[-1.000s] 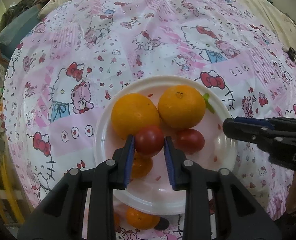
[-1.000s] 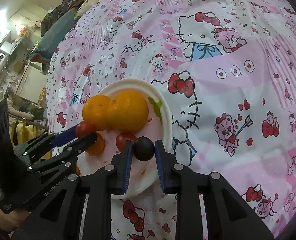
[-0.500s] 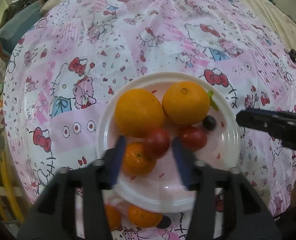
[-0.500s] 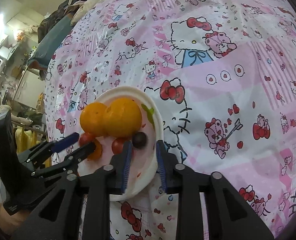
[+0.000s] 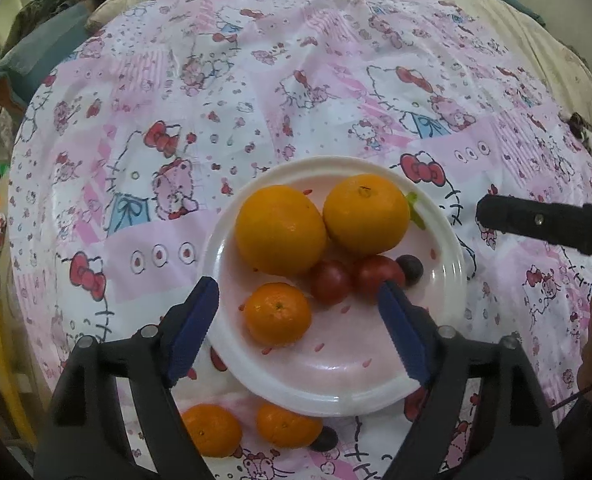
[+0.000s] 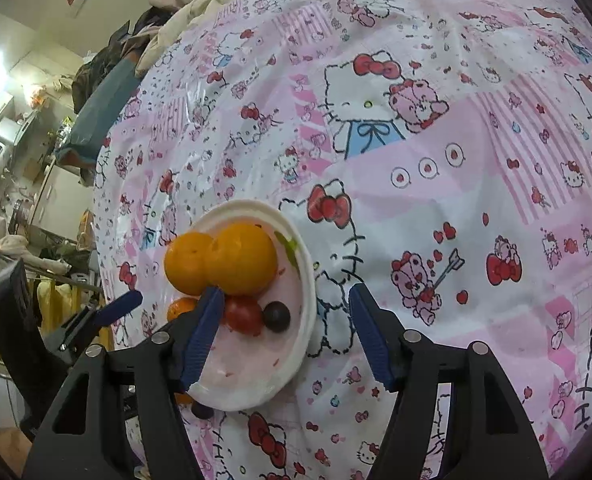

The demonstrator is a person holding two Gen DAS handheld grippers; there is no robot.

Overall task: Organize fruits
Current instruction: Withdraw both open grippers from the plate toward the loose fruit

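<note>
White plate [image 5: 436,384] sits on the pink cartoon-print cloth [image 5: 255,92] covering the surface. On the plate: two large oranges [image 5: 280,229] at the far side, touching; a small orange [image 5: 277,313] nearer; two red tomatoes [image 5: 331,282] and a dark grape [image 5: 410,267] to the right. Two small oranges [image 5: 211,430] and another dark grape [image 5: 323,439] lie on the cloth just beside the plate's near rim. Left tool [image 5: 302,330] hovers over the plate, jaws spread wide, holding nothing. Right tool [image 6: 283,336] stands over the plate's right edge, jaws likewise apart and empty.
</note>
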